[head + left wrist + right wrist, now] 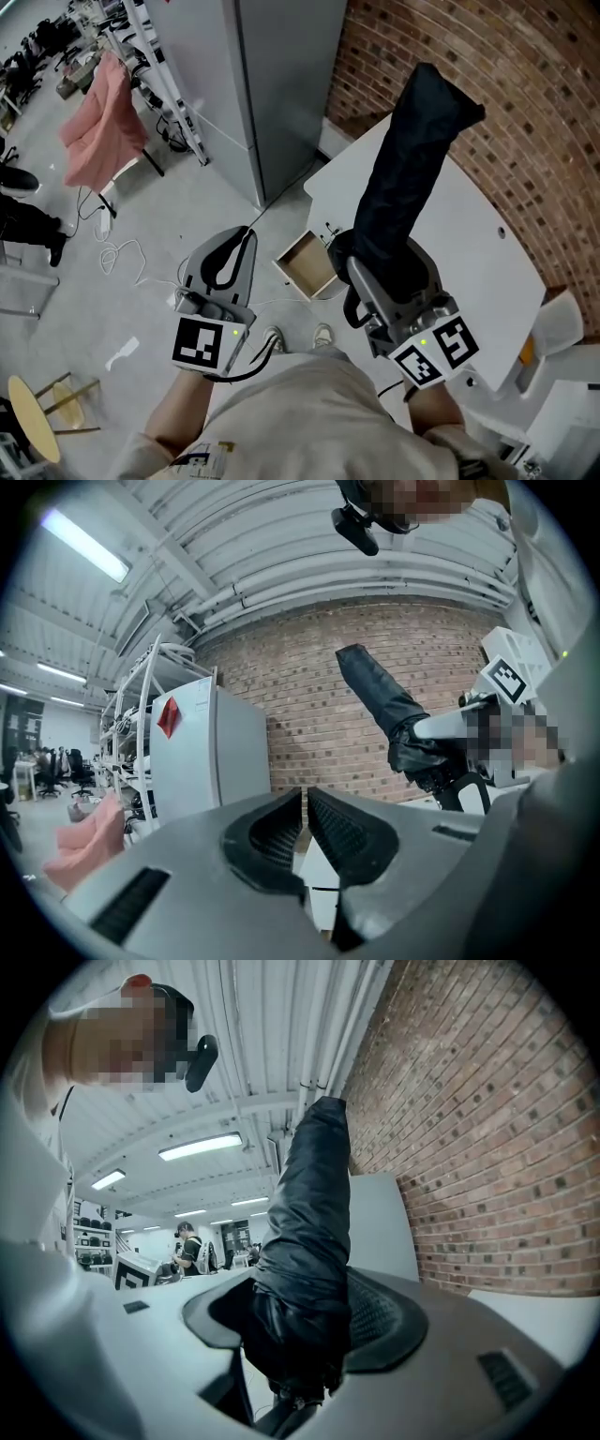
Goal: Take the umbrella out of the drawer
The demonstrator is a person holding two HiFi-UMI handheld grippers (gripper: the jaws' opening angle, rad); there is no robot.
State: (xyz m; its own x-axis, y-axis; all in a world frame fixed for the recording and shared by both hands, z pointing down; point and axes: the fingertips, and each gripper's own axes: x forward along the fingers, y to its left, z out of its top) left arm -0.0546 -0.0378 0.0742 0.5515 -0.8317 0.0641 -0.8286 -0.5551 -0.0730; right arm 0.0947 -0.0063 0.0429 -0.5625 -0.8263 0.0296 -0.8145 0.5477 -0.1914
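Gripping one umbrella (405, 178) (one drawer (305, 265))

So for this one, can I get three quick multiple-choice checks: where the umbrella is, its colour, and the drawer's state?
1. Where is the umbrella?
A. On the floor
B. In the right gripper
C. On the desk

2. What colour is the umbrella?
A. Black
B. Pink
C. White

3. The drawer is:
A. Shut
B. Open
C. Out of view

Answers:
1 B: the right gripper view shows its jaws closed on the folded umbrella, held up in the air.
2 A: its cover is black in all three views.
3 B: the head view looks down into the pulled-out drawer, with nothing visible inside.
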